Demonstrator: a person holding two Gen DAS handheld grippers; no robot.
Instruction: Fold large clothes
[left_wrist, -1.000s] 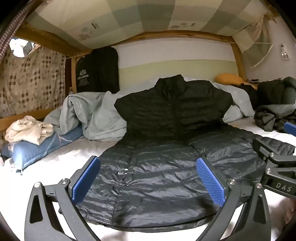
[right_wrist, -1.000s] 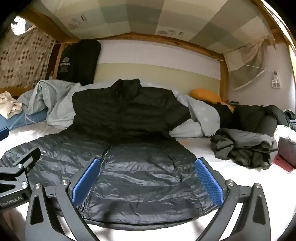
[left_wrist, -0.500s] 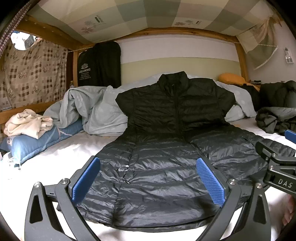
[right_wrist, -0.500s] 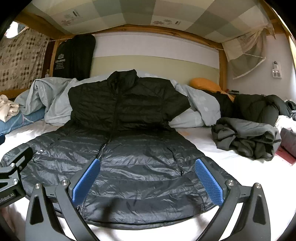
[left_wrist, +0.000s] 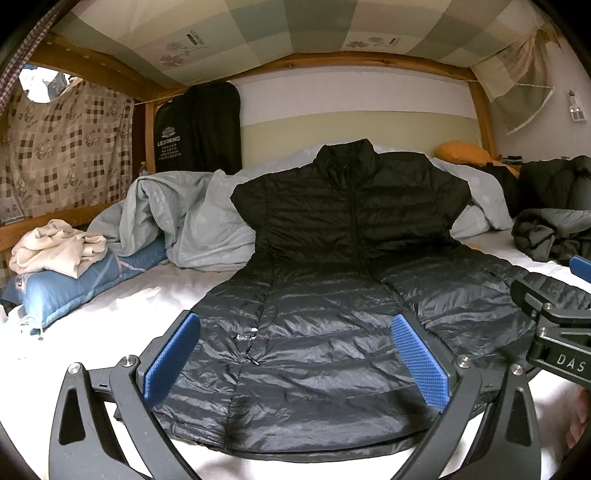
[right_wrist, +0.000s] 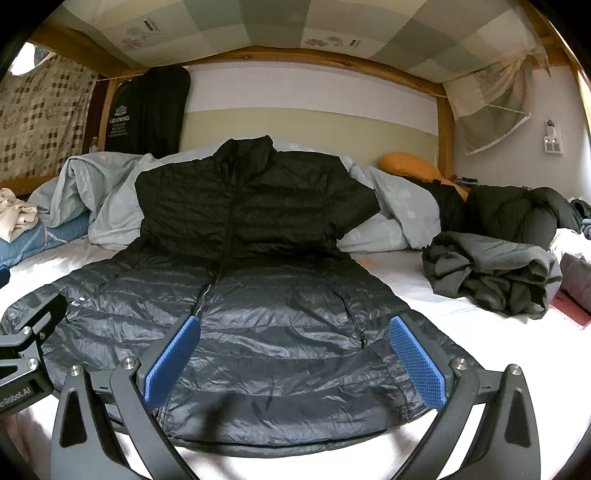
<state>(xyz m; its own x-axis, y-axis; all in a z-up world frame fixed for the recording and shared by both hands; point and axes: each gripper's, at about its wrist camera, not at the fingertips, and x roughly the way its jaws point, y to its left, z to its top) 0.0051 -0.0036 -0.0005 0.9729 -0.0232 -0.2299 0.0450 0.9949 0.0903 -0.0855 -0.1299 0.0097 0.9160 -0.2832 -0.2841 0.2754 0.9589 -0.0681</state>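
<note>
Jacket (left_wrist: 314, 332) flat | hem near bed (right_wrist: 461, 369) edge | both grippers agape above hem

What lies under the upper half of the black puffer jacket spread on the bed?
The jacket's upper half rests on a rumpled grey-blue duvet, which shows past both shoulders. Its lower half lies on the white sheet. Whatever is beneath the duvet is covered.

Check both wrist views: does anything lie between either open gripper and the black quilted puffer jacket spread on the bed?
Nothing visible does. The left gripper and right gripper are both open just above the hem of the black quilted puffer jacket. The crumpled grey garment lies off to the right, clear of it.
</note>
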